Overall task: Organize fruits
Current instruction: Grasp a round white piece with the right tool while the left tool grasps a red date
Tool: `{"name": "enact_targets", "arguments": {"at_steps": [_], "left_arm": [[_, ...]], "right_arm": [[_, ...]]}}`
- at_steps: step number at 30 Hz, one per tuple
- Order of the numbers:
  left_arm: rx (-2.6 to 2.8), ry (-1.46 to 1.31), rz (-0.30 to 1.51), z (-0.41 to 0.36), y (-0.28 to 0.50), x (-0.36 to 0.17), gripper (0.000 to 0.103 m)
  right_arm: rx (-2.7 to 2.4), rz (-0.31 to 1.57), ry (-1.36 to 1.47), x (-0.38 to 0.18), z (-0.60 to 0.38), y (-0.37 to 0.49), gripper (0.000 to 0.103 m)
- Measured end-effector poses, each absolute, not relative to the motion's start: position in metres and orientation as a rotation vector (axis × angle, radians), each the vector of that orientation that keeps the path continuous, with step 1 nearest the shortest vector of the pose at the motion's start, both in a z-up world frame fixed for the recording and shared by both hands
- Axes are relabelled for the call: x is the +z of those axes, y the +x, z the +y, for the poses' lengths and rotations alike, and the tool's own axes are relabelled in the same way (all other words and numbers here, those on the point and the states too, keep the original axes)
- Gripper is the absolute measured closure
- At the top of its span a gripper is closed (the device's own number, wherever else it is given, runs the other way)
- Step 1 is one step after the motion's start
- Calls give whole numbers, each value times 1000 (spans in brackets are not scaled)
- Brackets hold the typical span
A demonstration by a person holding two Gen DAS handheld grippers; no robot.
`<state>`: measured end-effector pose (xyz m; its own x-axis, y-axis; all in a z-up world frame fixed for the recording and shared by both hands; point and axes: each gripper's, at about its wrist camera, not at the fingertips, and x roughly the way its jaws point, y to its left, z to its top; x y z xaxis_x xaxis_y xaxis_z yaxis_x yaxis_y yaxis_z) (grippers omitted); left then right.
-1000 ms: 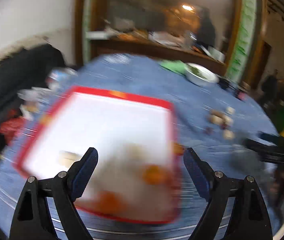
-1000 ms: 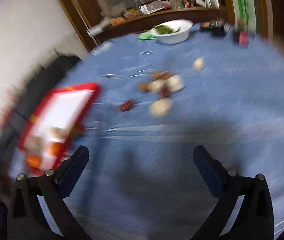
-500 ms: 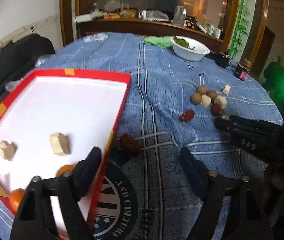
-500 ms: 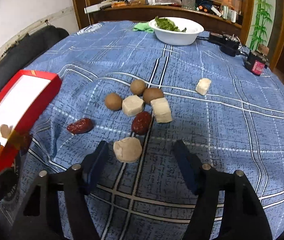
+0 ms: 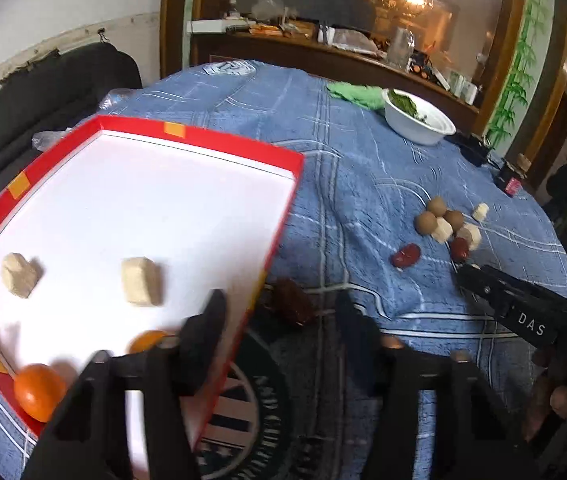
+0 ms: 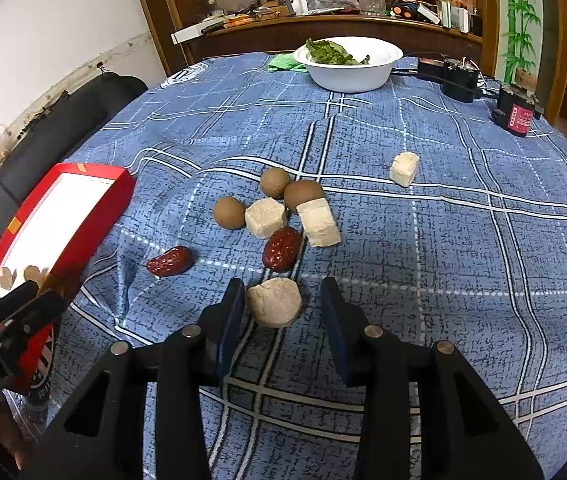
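A dark red date (image 5: 289, 306) lies on the blue cloth just off the red tray's rim (image 5: 235, 140). My left gripper (image 5: 281, 316) straddles it, jaws closing, with a gap on both sides. The tray holds two beige cubes (image 5: 139, 286) and two oranges (image 5: 37, 390). In the right wrist view a rounded beige lump (image 6: 275, 306) sits between the fingers of my right gripper (image 6: 282, 298). Its jaws are closing; the left pad is almost at the lump and the right one stands off. Beyond it lie two dates (image 6: 281, 248), brown round fruits (image 6: 229, 212) and beige cubes (image 6: 319, 222).
A white bowl of greens (image 6: 351, 76) stands at the far side of the round table, with black devices (image 6: 459, 80) and a red box (image 6: 517, 116) to its right. A black sofa (image 5: 43, 100) runs along the left. The right gripper's body (image 5: 523, 312) shows in the left wrist view.
Both grippers have swung in and lowered, and their jaws have narrowed. The left one left the tray for the date by the rim; the right one now brackets the beige lump.
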<state>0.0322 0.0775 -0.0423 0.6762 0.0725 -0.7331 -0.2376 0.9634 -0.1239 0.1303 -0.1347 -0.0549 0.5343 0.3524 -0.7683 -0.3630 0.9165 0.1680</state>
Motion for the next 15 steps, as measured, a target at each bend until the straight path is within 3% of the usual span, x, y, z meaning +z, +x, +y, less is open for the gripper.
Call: {"name": "enact_targets", "arguments": {"at_steps": [3, 7, 12, 15], "left_arm": [[162, -225, 790, 76, 31, -39, 57], [135, -130, 612, 59, 14, -8, 55], [88, -183, 732, 59, 35, -30, 54], [102, -213, 775, 71, 42, -41, 63]], "right_arm": [[433, 912, -13, -55, -134, 130, 62], [436, 914, -7, -55, -135, 130, 62], [445, 915, -1, -55, -135, 130, 61], [449, 916, 6, -55, -136, 130, 60]]}}
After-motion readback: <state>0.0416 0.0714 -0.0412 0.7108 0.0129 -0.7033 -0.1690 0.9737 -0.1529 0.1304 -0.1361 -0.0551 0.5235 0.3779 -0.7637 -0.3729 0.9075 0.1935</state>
